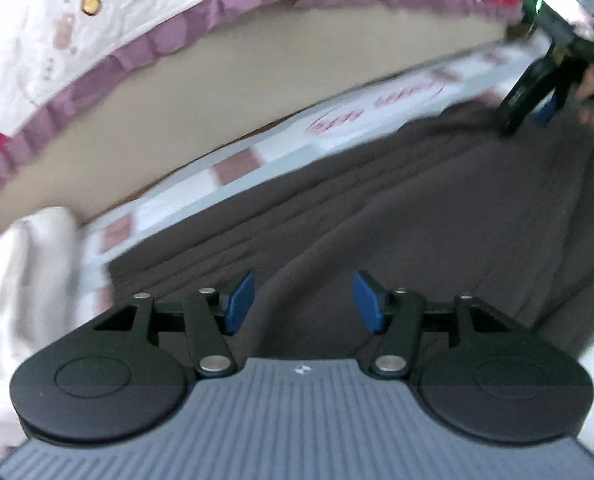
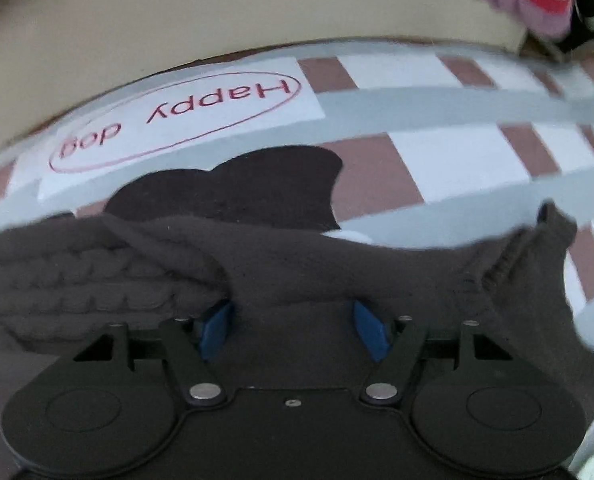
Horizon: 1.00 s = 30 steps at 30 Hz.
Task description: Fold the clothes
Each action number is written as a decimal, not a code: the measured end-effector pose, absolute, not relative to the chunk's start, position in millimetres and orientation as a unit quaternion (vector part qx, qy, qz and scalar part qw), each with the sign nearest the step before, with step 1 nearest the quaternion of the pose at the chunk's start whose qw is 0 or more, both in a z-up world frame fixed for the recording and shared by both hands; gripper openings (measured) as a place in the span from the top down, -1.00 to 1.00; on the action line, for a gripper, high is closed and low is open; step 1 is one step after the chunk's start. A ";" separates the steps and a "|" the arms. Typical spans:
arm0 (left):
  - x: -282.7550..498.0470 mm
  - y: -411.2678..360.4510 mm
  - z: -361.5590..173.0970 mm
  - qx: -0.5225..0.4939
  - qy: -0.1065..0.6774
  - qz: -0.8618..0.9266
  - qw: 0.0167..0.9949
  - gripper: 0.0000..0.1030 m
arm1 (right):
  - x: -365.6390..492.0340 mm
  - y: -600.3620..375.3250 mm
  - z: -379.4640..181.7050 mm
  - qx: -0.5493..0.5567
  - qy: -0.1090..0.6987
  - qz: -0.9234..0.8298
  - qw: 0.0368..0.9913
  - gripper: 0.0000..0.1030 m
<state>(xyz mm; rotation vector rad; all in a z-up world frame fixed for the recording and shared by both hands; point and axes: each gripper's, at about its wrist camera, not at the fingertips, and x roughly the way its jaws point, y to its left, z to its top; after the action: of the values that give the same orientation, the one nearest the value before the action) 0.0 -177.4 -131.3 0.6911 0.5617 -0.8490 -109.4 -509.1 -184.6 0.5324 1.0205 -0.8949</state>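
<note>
Left wrist view: dark brown knit garment [image 1: 397,216] spread on checked sheet [image 1: 233,168], long ridges running across. Left gripper [image 1: 303,304] fingers apart, nothing pinched. Right gripper [image 2: 293,324] fingers spread over cable-knit fold, ribbed edge rucked at right; pads not pressing.

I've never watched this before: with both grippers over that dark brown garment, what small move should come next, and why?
Probably lift both grippers clear and look for the next edge to fold. The left gripper and right gripper both stand open, pinching nothing, and the brown sweater lies loose on the checked sheet.
</note>
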 end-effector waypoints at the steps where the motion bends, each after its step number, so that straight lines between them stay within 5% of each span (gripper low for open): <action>1: 4.5 -177.2 -132.3 0.322 0.271 -0.390 0.819 -0.07 | -109.0 -507.8 -182.8 0.206 0.461 -0.410 0.760 0.09; 3: 16.4 -177.9 -133.0 0.306 0.294 -0.378 0.823 -0.07 | -105.9 -509.7 -178.6 0.142 0.450 -0.411 0.780 0.63; 9: 41.4 -177.9 -141.7 0.282 0.332 -0.354 0.828 -0.24 | -91.0 -547.7 -155.8 0.152 0.405 -0.461 0.775 0.64; 11: 44.8 -177.1 -147.7 0.279 0.349 -0.356 0.821 -0.25 | -81.2 -555.8 -159.5 0.152 0.426 -0.454 0.768 0.58; 13: 46.8 -175.9 -153.4 0.276 0.364 -0.355 0.815 -0.27 | -74.9 -570.9 -174.7 0.177 0.477 -0.417 0.753 0.07; 14: 48.5 -175.5 -155.2 0.273 0.369 -0.358 0.813 -0.33 | -72.5 -577.9 -181.1 0.190 0.498 -0.399 0.746 0.00; 16: 52.3 -174.8 -158.2 0.267 0.378 -0.364 0.808 -0.35 | -92.1 -588.3 -169.0 0.258 0.465 -0.366 0.763 -0.19; 20: 59.1 -179.1 -164.3 0.266 0.397 -0.368 0.797 -0.40 | -149.9 -608.8 -136.9 0.442 0.342 -0.281 0.780 -0.20; 22: 59.1 -178.0 -163.1 0.264 0.386 -0.380 0.798 -0.28 | -185.9 -607.4 -123.8 0.484 0.274 -0.274 0.784 -0.39; 24: 54.6 -178.7 -159.5 0.278 0.357 -0.381 0.806 0.79 | -216.0 -600.0 -119.7 0.498 0.246 -0.290 0.780 -0.40; 28: 29.8 -185.4 -144.7 0.357 0.222 -0.323 0.848 0.77 | -251.1 -564.5 -128.5 0.458 0.268 -0.348 0.773 -0.39; 30: 32.9 -181.0 -138.0 0.342 0.218 -0.310 0.860 0.47 | -263.0 -529.9 -128.8 0.424 0.269 -0.390 0.772 -0.39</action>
<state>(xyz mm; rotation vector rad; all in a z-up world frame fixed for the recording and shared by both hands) 32.9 -181.0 -138.0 0.7180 0.4584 -0.6500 -263.0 -529.9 -128.8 0.9186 0.5834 -0.8442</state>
